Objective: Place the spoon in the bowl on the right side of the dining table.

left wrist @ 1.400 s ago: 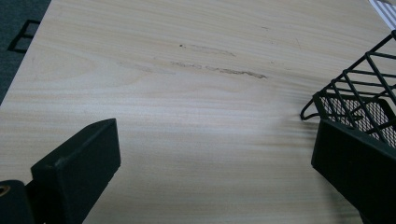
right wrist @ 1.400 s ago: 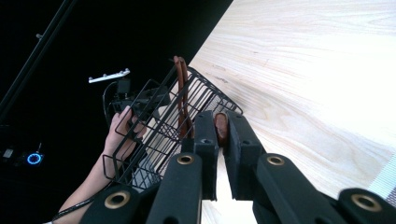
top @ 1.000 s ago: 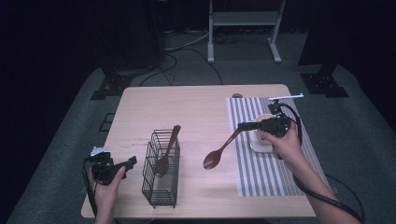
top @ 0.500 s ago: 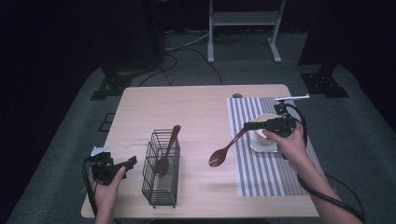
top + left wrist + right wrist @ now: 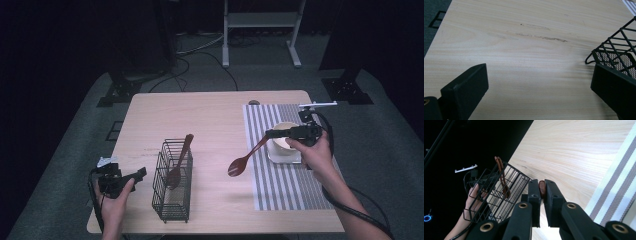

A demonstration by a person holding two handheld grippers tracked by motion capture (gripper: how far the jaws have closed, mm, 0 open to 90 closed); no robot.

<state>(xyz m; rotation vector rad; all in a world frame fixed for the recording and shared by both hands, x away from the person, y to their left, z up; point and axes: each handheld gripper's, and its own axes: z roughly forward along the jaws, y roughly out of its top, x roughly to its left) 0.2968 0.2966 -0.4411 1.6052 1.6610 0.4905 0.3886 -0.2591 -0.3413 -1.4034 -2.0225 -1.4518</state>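
Spoon (image 5: 245,159) lifted higher, right tongs (image 5: 267,134) (clamped)

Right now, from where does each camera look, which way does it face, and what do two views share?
High view: above the person's side, facing forward and down on the table; both forearms, left gripper and right gripper holding a wooden spoon.
Left gripper view: low, between open jaws, toward the wire basket.
Right gripper view: along shut jaws clamping the spoon handle.
Shared: the basket and left hand.
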